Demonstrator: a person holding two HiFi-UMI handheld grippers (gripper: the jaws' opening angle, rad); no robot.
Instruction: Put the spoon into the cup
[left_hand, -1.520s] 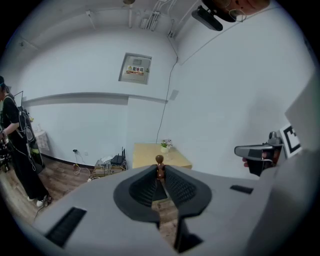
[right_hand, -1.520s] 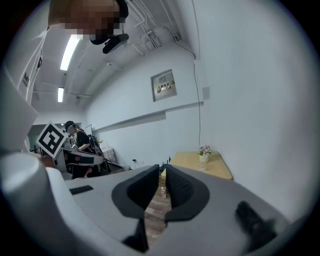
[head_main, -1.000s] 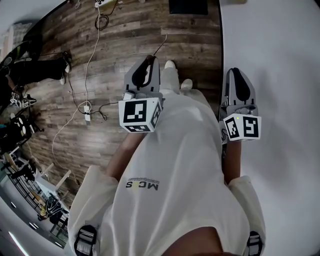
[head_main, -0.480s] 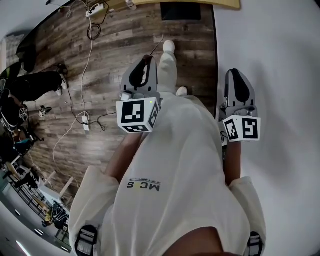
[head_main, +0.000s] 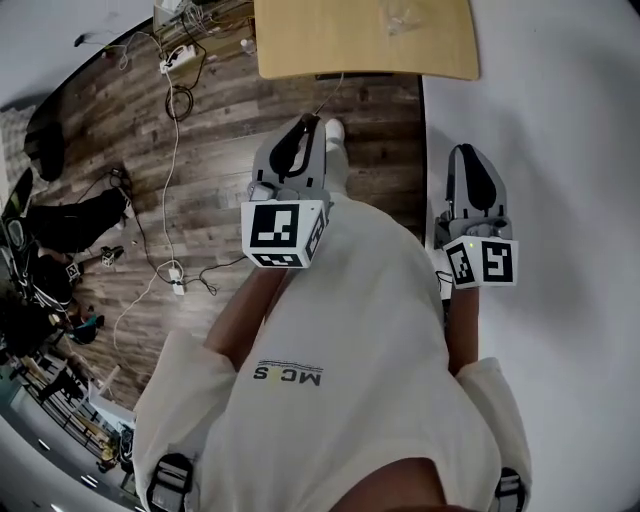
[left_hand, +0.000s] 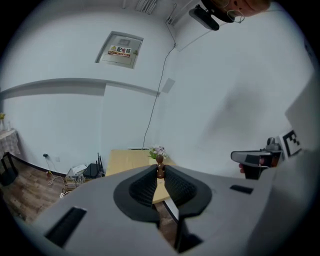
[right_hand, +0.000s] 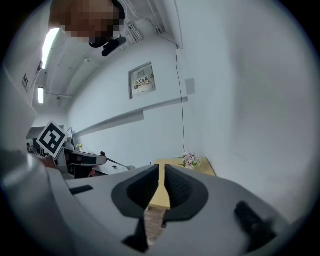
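1. The left gripper (left_hand: 159, 166) has its fingers (left_hand: 142, 189) a narrow slit apart. They grip nothing, and only the far table shows through the gap.
2. The right gripper (right_hand: 161, 169) is much the same. Its fingers (right_hand: 180, 189) are slightly parted and hold nothing, with pale tabletop showing in the slit.
3. Both are held out in front of the person's chest, side by side and well apart. The left marker cube (head_main: 283, 230) and the right marker cube (head_main: 483, 262) sit at their rear ends.
4. The person wears a white shirt (head_main: 340, 350). The left gripper hangs over the wooden floor (head_main: 200, 200), and the right one is close beside the white wall (head_main: 560, 150).
5. Ahead, a light wooden table (head_main: 330, 45) stands against that wall. On it are a bunch of flowers (left_hand: 157, 150) and, just in front, a small brown thing (left_hand: 160, 173).
6. From here these are too small to say whether the spoon or the cup is among them.
7. Cables (head_main: 170, 270) trail over the floor to the left.
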